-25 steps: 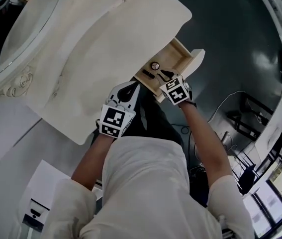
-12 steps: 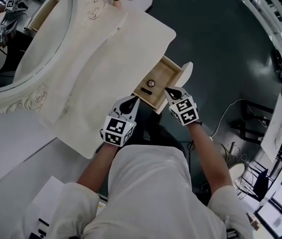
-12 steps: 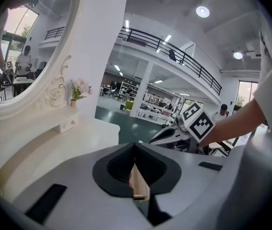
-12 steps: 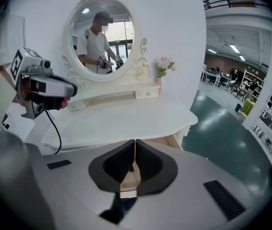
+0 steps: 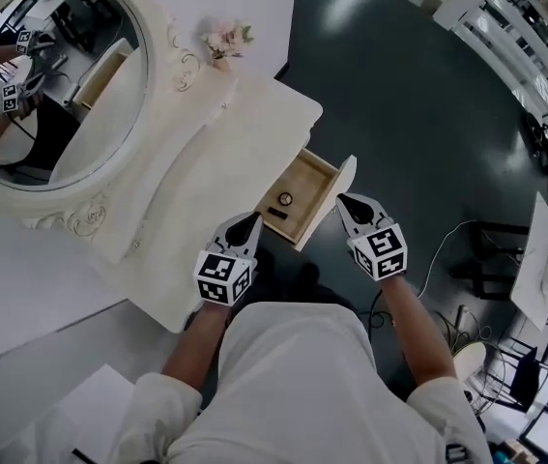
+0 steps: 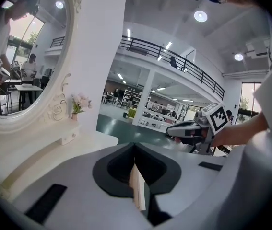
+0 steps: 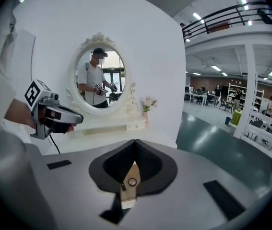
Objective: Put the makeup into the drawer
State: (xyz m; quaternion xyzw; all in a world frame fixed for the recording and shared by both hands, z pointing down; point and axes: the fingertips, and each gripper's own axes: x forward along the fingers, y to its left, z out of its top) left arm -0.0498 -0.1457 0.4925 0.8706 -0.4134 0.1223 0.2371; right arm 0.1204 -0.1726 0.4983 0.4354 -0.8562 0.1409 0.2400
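The wooden drawer [image 5: 314, 177] stands pulled out from the right side of the cream dressing table [image 5: 206, 162]. A round compact [image 5: 284, 199] and a dark stick [image 5: 276, 212] lie inside it. My left gripper [image 5: 254, 218] hovers just left of the drawer's near end, jaws shut and empty. To the right of the drawer front, my right gripper [image 5: 341, 199] is also shut with nothing in it. In the right gripper view the compact [image 7: 132, 181] shows below the shut jaws [image 7: 135, 143]. The left gripper view shows shut jaws [image 6: 135, 147] and the right gripper [image 6: 188, 130] ahead.
An oval mirror [image 5: 51, 95] in an ornate frame stands at the table's back, with a small flower vase [image 5: 225, 42] beside it. Dark green floor [image 5: 409, 114] lies right of the drawer, with cables [image 5: 447, 230] and a white table [image 5: 542, 259] further right.
Both grippers have risen away from the drawer. The right one was low over the drawer and has pulled back to its right. The mirror has come into the head view.
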